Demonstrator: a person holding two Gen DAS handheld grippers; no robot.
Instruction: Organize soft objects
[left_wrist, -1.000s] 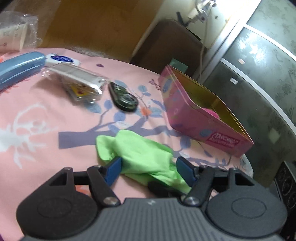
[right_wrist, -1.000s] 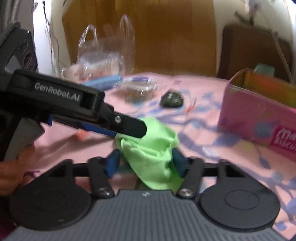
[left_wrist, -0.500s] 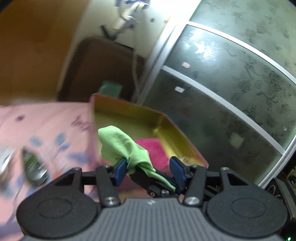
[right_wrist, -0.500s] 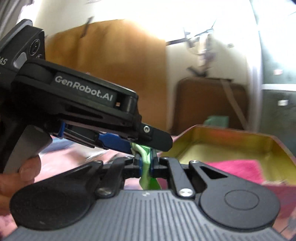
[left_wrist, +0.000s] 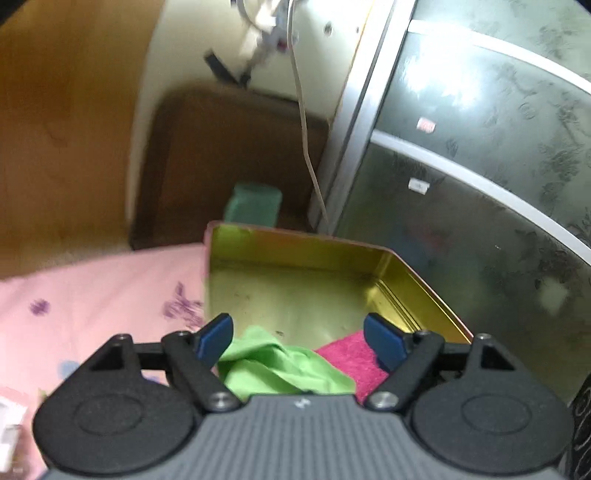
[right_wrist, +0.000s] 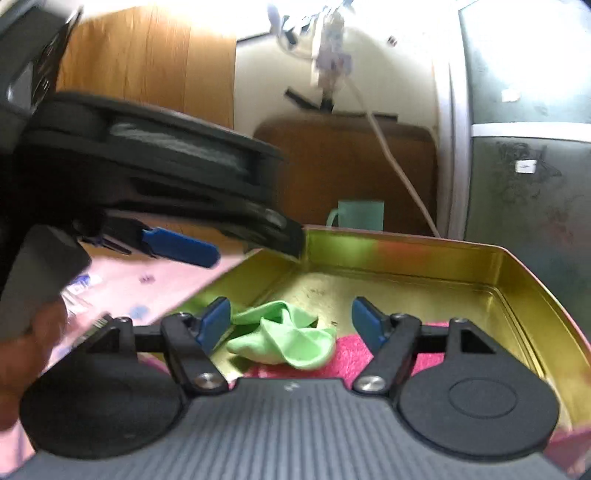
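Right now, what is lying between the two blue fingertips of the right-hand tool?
In the right wrist view, the green cloth lies loose between the open right gripper fingers, partly on the pink cloth inside the tin.

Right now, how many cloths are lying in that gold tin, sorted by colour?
Green cloth: 1
Pink cloth: 1
Total: 2 cloths in the tin. The green one lies partly on the pink one, and both tongs, left and right, are open above them.
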